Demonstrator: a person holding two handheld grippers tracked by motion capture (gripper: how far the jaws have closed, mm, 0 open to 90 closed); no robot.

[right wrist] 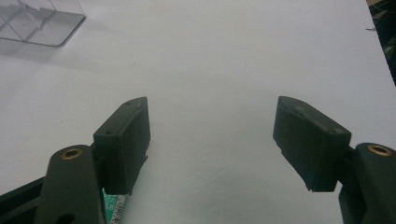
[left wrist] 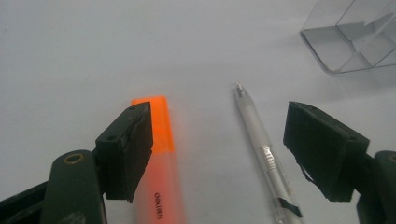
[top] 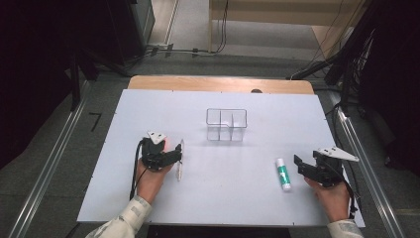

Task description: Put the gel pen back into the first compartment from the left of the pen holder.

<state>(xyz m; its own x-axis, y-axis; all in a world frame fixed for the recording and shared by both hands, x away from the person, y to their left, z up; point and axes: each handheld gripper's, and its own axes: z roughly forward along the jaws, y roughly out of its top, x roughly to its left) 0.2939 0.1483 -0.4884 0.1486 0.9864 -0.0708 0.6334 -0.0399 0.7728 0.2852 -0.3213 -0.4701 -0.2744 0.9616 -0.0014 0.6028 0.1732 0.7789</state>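
In the left gripper view, an orange highlighter [left wrist: 159,140] and a clear pen [left wrist: 262,151] lie side by side on the white table between the jaws of my left gripper [left wrist: 219,149]. The jaws stand wide and open; the left jaw overlaps the highlighter's edge and the pads press on nothing. From the high view the left gripper [top: 176,156] rests at the table's left middle, with the pen [top: 180,167] at its tips. My right gripper [top: 298,166] is open near the right edge, beside a green-and-white glue stick [top: 283,174]. Nothing sits between the right gripper's [right wrist: 212,140] jaws.
A clear plastic organiser [top: 226,125] with several compartments stands at the table's middle back; it also shows as the organiser [left wrist: 345,42] at upper right and the organiser [right wrist: 37,21] at upper left. The white table surface [top: 237,198] spreads between both hands.
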